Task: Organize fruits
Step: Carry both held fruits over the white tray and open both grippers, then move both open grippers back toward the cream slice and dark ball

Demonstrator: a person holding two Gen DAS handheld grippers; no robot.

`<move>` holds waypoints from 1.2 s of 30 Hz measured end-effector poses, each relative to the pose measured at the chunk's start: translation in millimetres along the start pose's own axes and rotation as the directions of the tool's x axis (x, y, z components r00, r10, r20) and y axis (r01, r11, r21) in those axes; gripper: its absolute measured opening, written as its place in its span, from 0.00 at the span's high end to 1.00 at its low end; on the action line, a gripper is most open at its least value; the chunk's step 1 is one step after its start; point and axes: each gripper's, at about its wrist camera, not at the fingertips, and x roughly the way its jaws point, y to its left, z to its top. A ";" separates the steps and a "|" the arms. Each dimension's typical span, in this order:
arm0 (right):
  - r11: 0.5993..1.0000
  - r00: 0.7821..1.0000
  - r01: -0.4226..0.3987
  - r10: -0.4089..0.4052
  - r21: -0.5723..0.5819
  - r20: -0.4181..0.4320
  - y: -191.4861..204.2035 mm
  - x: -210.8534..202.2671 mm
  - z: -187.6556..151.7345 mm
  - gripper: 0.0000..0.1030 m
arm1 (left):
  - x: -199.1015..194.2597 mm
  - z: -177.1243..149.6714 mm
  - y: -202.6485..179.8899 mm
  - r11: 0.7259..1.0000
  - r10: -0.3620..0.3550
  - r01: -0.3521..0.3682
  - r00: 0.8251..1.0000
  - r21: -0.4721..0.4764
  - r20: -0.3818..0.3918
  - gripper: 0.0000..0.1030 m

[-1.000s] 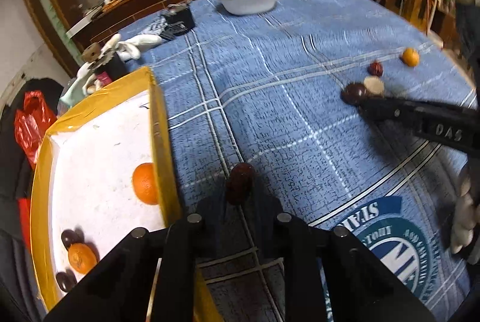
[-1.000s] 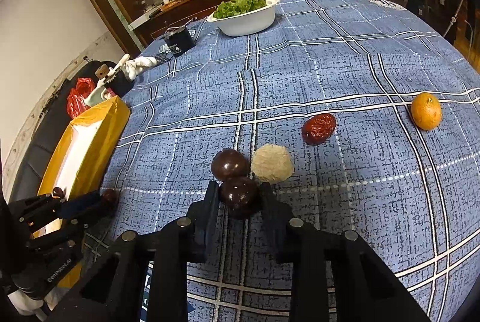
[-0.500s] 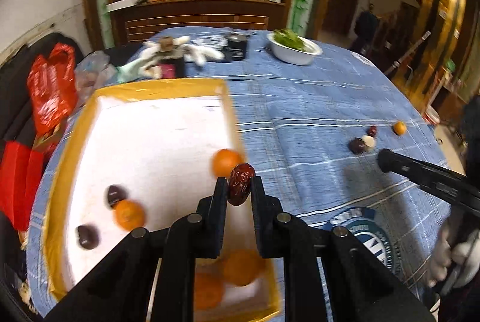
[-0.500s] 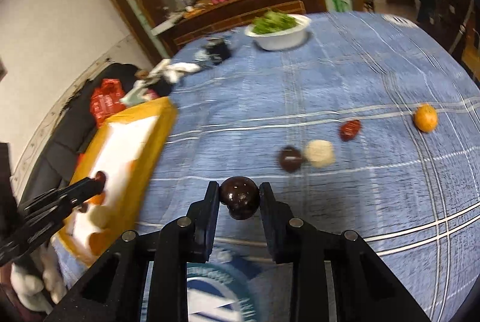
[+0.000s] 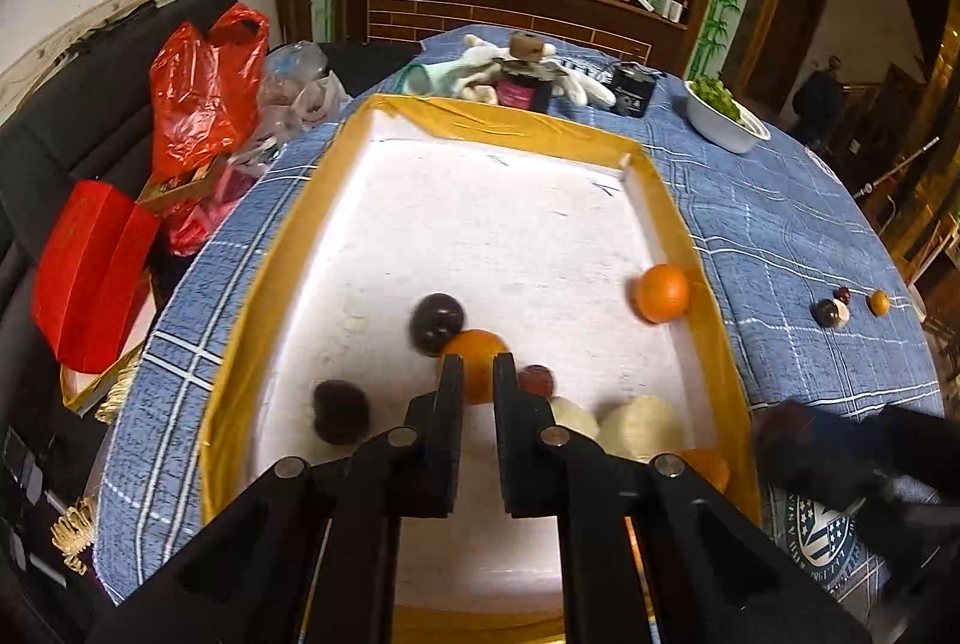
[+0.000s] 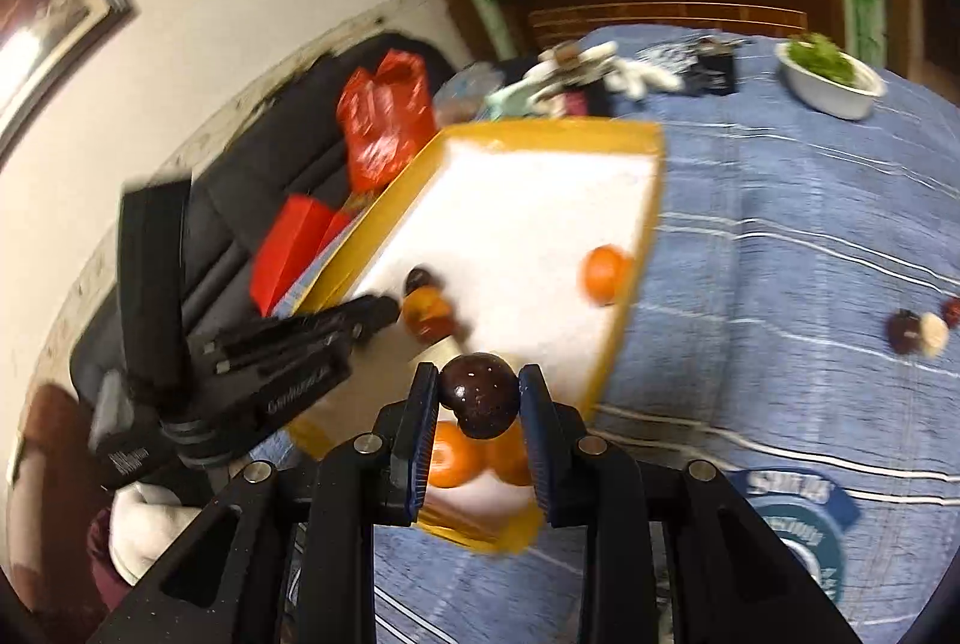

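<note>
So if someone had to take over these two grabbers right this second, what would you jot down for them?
Left gripper: over the yellow-rimmed tray, fingers slightly apart with nothing between them; a red date lies just beyond its tips.
Right gripper: shut on a dark round fruit, at the tray's near edge, not yet dropped.
In the tray: oranges, dark fruits, pale fruits.
Left on the blue tablecloth: a dark fruit, a pale one, a small red one, a small orange.
Next, probably: drop the dark fruit, then fetch those four.

A round, glossy dark fruit [image 6: 479,395] sits clamped between the right gripper [image 6: 480,392] fingers, above two oranges [image 6: 456,455] in the yellow-rimmed tray [image 6: 624,320] just below it.
</note>
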 end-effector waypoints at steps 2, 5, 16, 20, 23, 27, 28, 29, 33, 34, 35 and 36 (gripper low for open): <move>1.000 1.000 0.001 -0.002 -0.021 -0.026 8.0 13.9 -4.7 0.69 | -1.7 -0.1 4.5 1.000 -0.002 0.002 1.000 -0.012 0.005 0.90; 1.000 0.998 0.012 -0.013 -0.027 -0.055 11.8 29.8 -8.4 0.69 | -3.6 0.9 7.9 1.000 -0.020 0.020 1.000 -0.024 0.008 0.71; 0.999 0.999 0.032 -0.031 -0.019 0.030 3.7 -5.5 -9.1 0.55 | -33.0 10.6 -2.2 0.997 -0.052 0.056 0.997 -0.056 0.064 0.24; 0.999 0.997 0.039 -0.041 0.027 0.063 -14.4 -22.5 -10.3 0.54 | -44.1 11.5 -16.6 0.992 -0.112 0.116 0.991 -0.045 0.069 0.15; 0.996 0.996 0.046 -0.053 0.078 0.078 -33.5 -34.3 -13.1 0.53 | -51.8 10.9 -35.7 0.987 -0.156 0.157 0.985 -0.012 0.070 0.14; 0.988 0.993 0.054 -0.068 0.144 0.093 -59.1 -49.0 -21.9 0.52 | -61.4 5.5 -70.0 0.989 -0.141 0.136 0.987 0.065 0.081 0.14; 0.986 0.993 0.057 -0.072 0.158 0.097 -64.9 -52.7 -24.7 0.52 | -63.7 3.5 -83.3 0.988 -0.129 0.121 0.988 0.100 0.082 0.14; 0.984 0.992 0.059 -0.077 0.170 0.100 -70.8 -56.0 -27.5 0.51 | -65.2 2.3 -92.8 0.986 -0.121 0.110 0.989 0.126 0.084 0.14; 0.965 0.987 0.071 -0.104 0.251 0.120 -101.6 -72.9 -44.0 0.48 | -69.3 -3.9 -125.8 0.976 -0.113 0.094 0.990 0.197 0.089 0.14; 0.958 0.986 0.071 -0.110 0.279 0.127 -111.2 -78.5 -48.9 0.48 | -70.1 -6.4 -135.2 0.973 -0.111 0.089 0.990 0.215 0.093 0.14; 0.951 0.984 0.071 -0.116 0.302 0.133 -119.2 -82.9 -52.7 0.48 | -71.3 -9.1 -141.8 0.970 -0.103 0.078 0.990 0.230 0.097 0.14; 0.941 0.982 0.073 -0.125 0.329 0.141 -128.0 -87.7 -56.8 0.48 | -70.7 -13.0 -152.3 0.966 -0.082 0.054 0.991 0.254 0.102 0.14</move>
